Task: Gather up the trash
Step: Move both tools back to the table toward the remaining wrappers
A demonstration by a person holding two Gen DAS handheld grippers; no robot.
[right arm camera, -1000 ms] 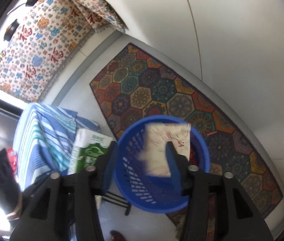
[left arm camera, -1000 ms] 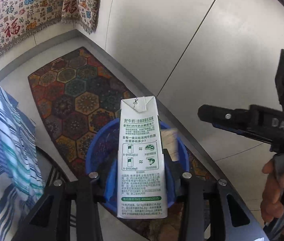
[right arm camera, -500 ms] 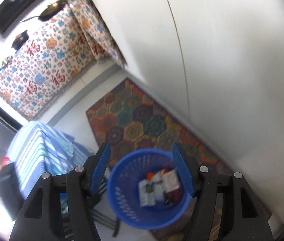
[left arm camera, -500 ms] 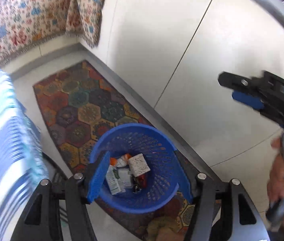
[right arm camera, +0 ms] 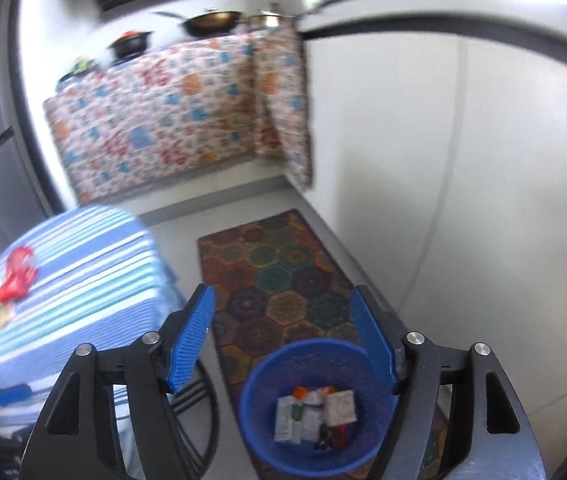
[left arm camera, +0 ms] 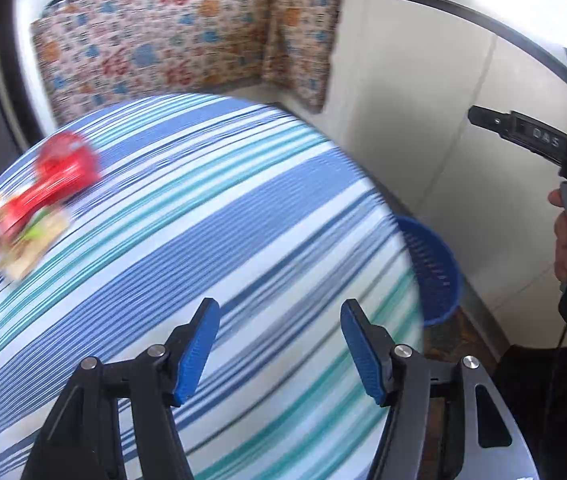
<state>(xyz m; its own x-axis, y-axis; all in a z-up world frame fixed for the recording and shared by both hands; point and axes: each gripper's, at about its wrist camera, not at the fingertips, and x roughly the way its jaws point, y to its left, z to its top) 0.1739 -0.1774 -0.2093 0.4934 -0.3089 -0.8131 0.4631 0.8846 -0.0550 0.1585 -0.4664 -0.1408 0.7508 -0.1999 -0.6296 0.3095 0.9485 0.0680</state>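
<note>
Home kitchen: wok [right arm camera: 211, 22], pots on counter [right arm camera: 363, 12].

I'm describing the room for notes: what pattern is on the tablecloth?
The tablecloth has blue, white and teal stripes, clearest in the left wrist view.

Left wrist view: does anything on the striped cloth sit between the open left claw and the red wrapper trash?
Nothing visible does. Only bare blue-striped tablecloth lies between the left claw and the blurred red wrapper pile.
</note>
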